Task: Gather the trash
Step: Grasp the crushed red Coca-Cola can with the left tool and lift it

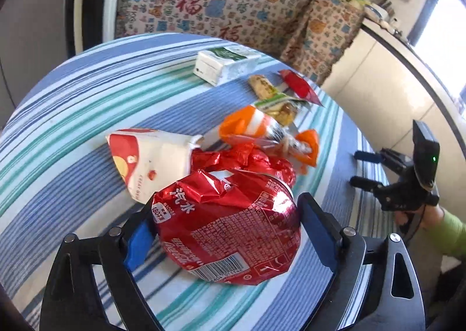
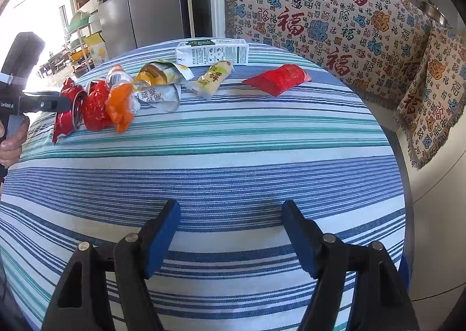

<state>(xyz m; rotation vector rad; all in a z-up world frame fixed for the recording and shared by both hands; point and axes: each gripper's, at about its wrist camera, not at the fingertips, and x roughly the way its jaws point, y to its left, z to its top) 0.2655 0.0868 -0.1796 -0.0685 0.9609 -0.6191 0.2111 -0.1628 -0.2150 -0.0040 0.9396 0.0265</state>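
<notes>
Left wrist view: the crushed red can (image 1: 230, 226) fills the lower centre of the frame, sitting between the blue pads of the left gripper (image 1: 224, 232). The left pad presses its dented side; the right pad stands just beside the can's right flank, contact there hard to make out. Cannot tell whether the grip is made. The can's far end is hidden behind its own crumpled body. Its long axis runs from lower right toward upper left of the frame, barcode end nearest the camera.

Just beyond the can lies a red foil wrapper (image 1: 247, 160), partly hidden by it. A white-and-red carton (image 1: 145, 159) lies to the left, and an orange wrapper (image 1: 256, 127) above. A milk carton (image 1: 224, 64) lies flat near the table's far edge.

Right wrist view: the right gripper (image 2: 230, 232) hangs over the striped tablecloth (image 2: 233, 156) with its fingers spread wide and nothing between them. Bare cloth fills the centre and lower frame. The litter lies in a row across the upper left. A pale snack packet (image 2: 215, 77) and a red pouch (image 2: 279, 79) lie apart to the right of it. The table edge curves down the right side, close to a patterned blanket (image 2: 335, 19).
</notes>
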